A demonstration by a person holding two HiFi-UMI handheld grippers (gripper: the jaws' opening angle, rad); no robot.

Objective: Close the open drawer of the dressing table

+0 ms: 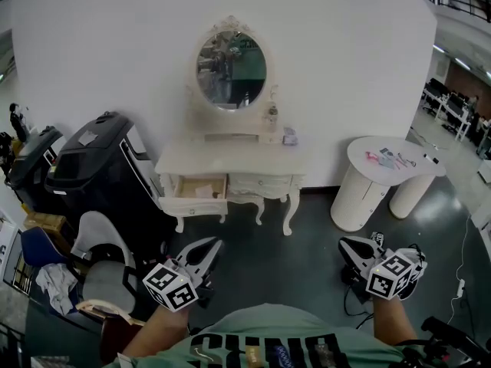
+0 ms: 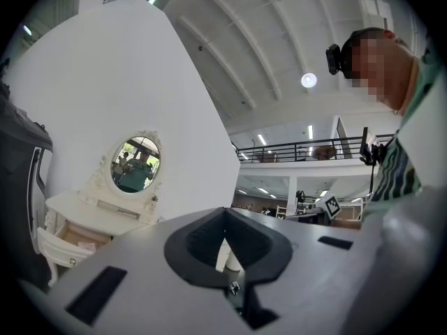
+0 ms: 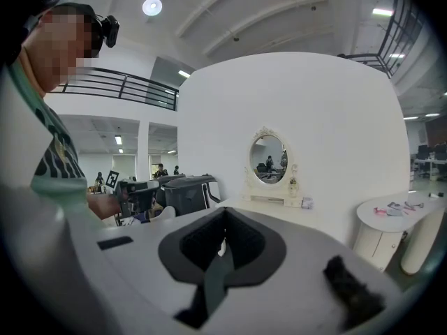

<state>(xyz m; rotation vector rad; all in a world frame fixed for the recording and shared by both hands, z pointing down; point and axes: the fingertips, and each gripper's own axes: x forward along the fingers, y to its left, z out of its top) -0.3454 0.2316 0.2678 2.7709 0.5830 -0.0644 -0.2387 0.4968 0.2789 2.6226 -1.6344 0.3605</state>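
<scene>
The white dressing table [image 1: 230, 163] with an oval mirror [image 1: 230, 69] stands against the white wall across the dark floor. Its left drawer [image 1: 196, 194] is pulled out, with a paper lying inside. My left gripper [image 1: 215, 244] and right gripper [image 1: 343, 242] are held low in front of me, well short of the table, both shut and empty. The left gripper view shows the table [image 2: 91, 211] and its open drawer [image 2: 66, 246] at the far left, beyond the left gripper [image 2: 225, 237]. In the right gripper view the table [image 3: 269, 202] lies ahead past the right gripper [image 3: 223, 241].
A black cabinet-like machine [image 1: 100, 167] stands just left of the dressing table. A grey chair [image 1: 103, 263] with clutter sits at my near left. A round white table [image 1: 387, 171] with small items stands to the right. Cables [image 1: 353, 294] lie on the floor by my right gripper.
</scene>
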